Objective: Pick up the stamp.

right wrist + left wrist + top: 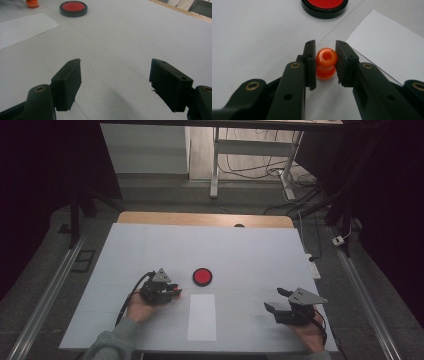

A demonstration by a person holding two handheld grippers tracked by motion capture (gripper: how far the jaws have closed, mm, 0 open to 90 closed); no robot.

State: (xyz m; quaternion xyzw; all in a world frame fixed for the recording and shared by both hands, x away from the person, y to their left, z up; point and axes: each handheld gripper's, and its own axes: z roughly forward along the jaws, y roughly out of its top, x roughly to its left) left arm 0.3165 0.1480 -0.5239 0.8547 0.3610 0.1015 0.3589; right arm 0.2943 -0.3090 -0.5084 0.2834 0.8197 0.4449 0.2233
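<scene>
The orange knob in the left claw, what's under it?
The orange knob stands on the white table, between the left claw's jaws. The spot right under its base is covered, so nothing there can be seen.
</scene>
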